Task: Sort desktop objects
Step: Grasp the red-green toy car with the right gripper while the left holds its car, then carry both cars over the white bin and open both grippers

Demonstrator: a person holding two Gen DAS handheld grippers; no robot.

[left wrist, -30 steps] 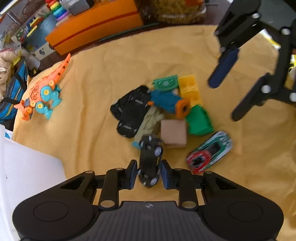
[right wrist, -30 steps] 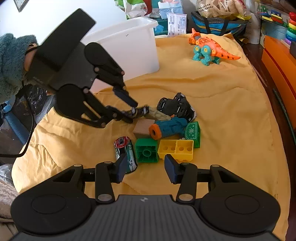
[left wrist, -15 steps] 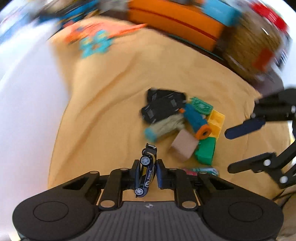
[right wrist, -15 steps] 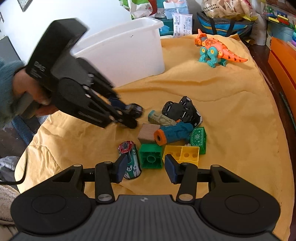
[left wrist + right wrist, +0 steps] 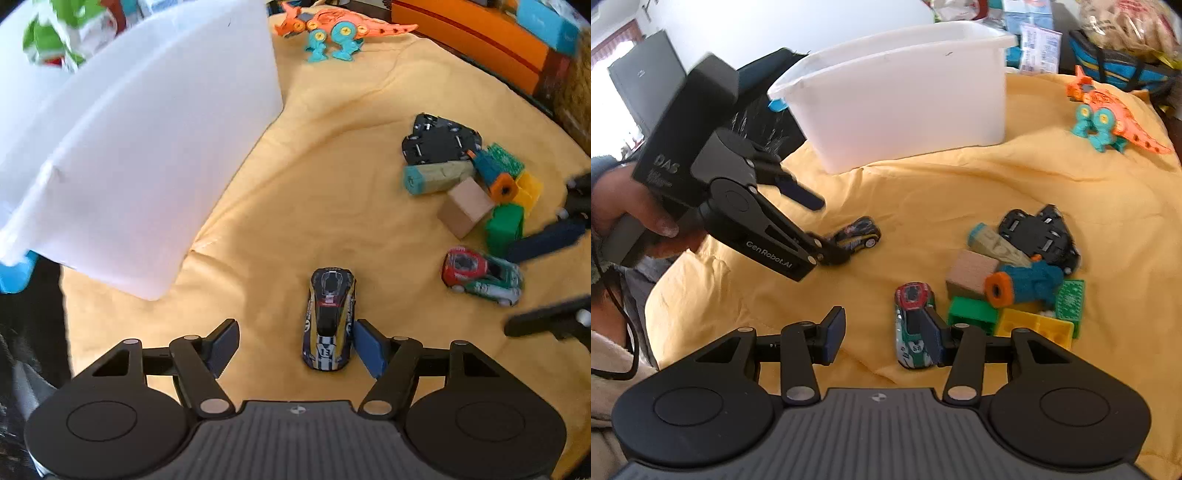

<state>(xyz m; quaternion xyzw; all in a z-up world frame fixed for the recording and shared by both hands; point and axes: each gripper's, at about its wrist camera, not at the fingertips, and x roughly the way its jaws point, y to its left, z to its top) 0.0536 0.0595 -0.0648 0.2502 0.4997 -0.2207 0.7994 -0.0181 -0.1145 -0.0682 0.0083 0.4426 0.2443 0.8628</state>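
Note:
A dark blue and yellow toy car [image 5: 330,317] rests on the yellow cloth [image 5: 295,203] between the fingers of my left gripper [image 5: 295,347]. Its jaws are opening and neither pad squeezes the car, which lies close to the right pad [image 5: 369,349]. In the right wrist view the same car [image 5: 857,234] sits at the tips of the left gripper [image 5: 816,225], near the white bin [image 5: 905,103]. My right gripper [image 5: 884,338] stands open low over a red and green toy car [image 5: 912,317], which lies just inside its right finger [image 5: 932,334].
A heap of toys lies to the right: black cars [image 5: 1039,232], a wooden block [image 5: 971,273], a blue and orange cylinder [image 5: 1023,284], green [image 5: 971,312] and yellow [image 5: 1038,325] bricks. An orange dinosaur [image 5: 1108,110] stands at the back. A hand [image 5: 639,218] holds the left gripper.
My left gripper carried the dark car out of the heap toward the white bin, rolled, set it on the cloth and opened. My right gripper edged closer to the red and green car.

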